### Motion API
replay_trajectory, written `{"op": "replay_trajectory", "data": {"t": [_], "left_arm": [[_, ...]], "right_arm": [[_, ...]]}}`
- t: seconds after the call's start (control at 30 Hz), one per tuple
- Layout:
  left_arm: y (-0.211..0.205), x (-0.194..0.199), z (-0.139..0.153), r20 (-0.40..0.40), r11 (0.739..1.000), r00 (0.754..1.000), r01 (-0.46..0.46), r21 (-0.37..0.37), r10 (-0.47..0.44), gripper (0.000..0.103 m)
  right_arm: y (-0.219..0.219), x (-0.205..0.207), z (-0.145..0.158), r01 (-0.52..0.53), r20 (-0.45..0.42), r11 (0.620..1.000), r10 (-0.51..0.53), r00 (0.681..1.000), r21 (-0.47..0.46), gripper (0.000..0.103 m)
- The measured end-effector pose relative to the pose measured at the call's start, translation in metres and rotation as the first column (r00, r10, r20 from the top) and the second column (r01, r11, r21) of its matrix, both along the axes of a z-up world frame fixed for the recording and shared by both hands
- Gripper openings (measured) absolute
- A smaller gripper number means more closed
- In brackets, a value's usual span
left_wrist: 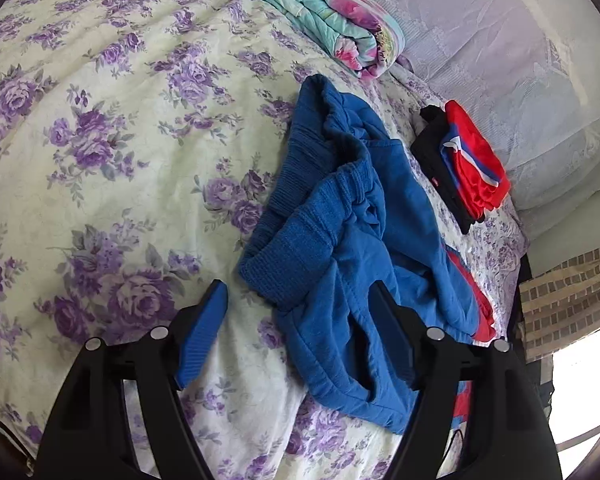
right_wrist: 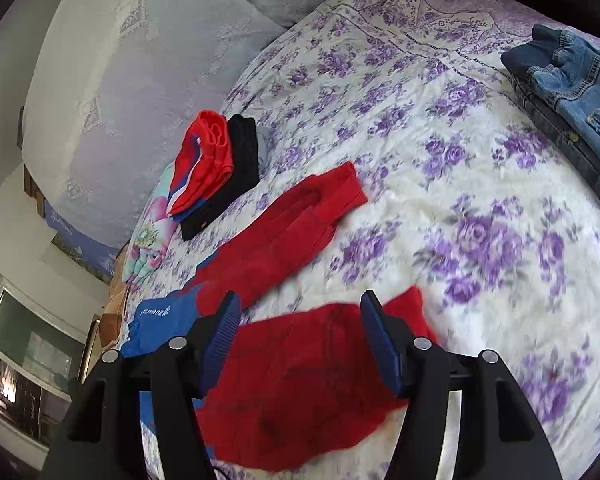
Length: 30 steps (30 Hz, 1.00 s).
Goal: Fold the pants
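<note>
lying on the flowered bed cover (left_wrist: 112,152), the pants (left_wrist: 352,240) are crumpled, with the blue inside turned out and the ribbed cuffs bunched toward the left. in the right wrist view the same pants (right_wrist: 300,384) show their red side, with one leg stretched up toward a small pile and a blue part at the left edge. the left gripper (left_wrist: 300,332) stands open over the near edge of the blue cloth; one finger is over the bed cover, the other over the fabric, and the pads do not press it. the right gripper (right_wrist: 300,344) is also open, with red cloth seen between the fingers but not clamped. near the pants lies a folded pile of red and black clothes (left_wrist: 464,160). folded jeans (right_wrist: 572,92) lie well apart. a rolled flowered blanket (left_wrist: 324,16) and pale pillows (left_wrist: 500,40) are at the head of the bed.
</note>
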<state>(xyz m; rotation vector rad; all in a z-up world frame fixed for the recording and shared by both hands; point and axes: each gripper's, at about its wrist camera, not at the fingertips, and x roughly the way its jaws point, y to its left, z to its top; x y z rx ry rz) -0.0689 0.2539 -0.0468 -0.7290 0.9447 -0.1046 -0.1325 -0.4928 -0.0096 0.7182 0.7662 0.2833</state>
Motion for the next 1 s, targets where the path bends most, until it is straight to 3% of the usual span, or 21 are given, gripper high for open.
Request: {"op": "replay_trajectory", "data": {"t": [0.17, 0.27, 0.33, 0.37, 0.4, 0.47, 0.7, 0.9, 0.93, 0.97, 1.0], "left_arm": [[-0.015, 0.003, -0.001, 0.017, 0.997, 0.998, 0.054, -0.06, -0.053, 0.057], [-0.016, 0.005, -0.007, 0.023, 0.997, 0.999, 0.039, -0.064, -0.038, 0.051], [-0.012, 0.007, -0.01, 0.031, 0.996, 0.999, 0.019, -0.089, -0.016, 0.039], [-0.008, 0.006, -0.012, 0.033, 0.995, 0.999, 0.007, -0.104, -0.004, 0.023], [-0.005, 0.005, -0.014, 0.035, 0.992, 0.999, 0.014, -0.124, -0.01, 0.018], [0.002, -0.002, -0.013, 0.056, 0.989, 0.998, 0.013, -0.149, -0.005, 0.015], [0.019, -0.027, 0.014, 0.113, 0.992, 0.993, -0.006, -0.129, 0.021, 0.014], [0.029, -0.031, 0.002, 0.078, 0.988, 0.996, -0.04, -0.148, 0.052, 0.014], [0.029, -0.03, 0.0, 0.075, 0.988, 0.996, -0.044, -0.149, 0.056, 0.014], [0.03, -0.031, -0.002, 0.071, 0.988, 0.996, -0.048, -0.146, 0.059, 0.014], [0.03, -0.031, -0.003, 0.066, 0.988, 0.996, -0.05, -0.143, 0.06, 0.014]], "right_arm": [[0.008, -0.04, 0.004, -0.013, 0.0, 1.0, 0.013, 1.0, 0.008, 0.068], [0.007, -0.057, 0.001, -0.013, -0.014, 1.0, 0.013, 1.0, 0.028, 0.069], [0.006, -0.066, -0.002, -0.015, -0.025, 0.998, 0.017, 1.0, 0.058, 0.069], [0.005, -0.07, -0.004, -0.016, -0.032, 0.998, 0.018, 0.999, 0.068, 0.069], [0.005, -0.074, -0.006, -0.014, -0.04, 0.997, 0.017, 0.999, 0.073, 0.069], [0.004, -0.081, -0.01, -0.01, -0.062, 0.997, 0.015, 0.998, 0.079, 0.069], [0.007, -0.088, -0.041, -0.002, -0.147, 0.989, 0.024, 0.989, 0.151, 0.069], [0.02, -0.055, -0.048, -0.006, -0.09, 0.986, 0.021, 0.996, 0.165, 0.068], [0.023, -0.048, -0.049, -0.005, -0.077, 0.989, 0.017, 0.997, 0.151, 0.056], [0.024, -0.043, -0.05, -0.004, -0.069, 0.991, 0.013, 0.998, 0.136, 0.032], [0.023, -0.039, -0.052, -0.003, -0.067, 0.99, 0.013, 0.998, 0.138, 0.024]]}}
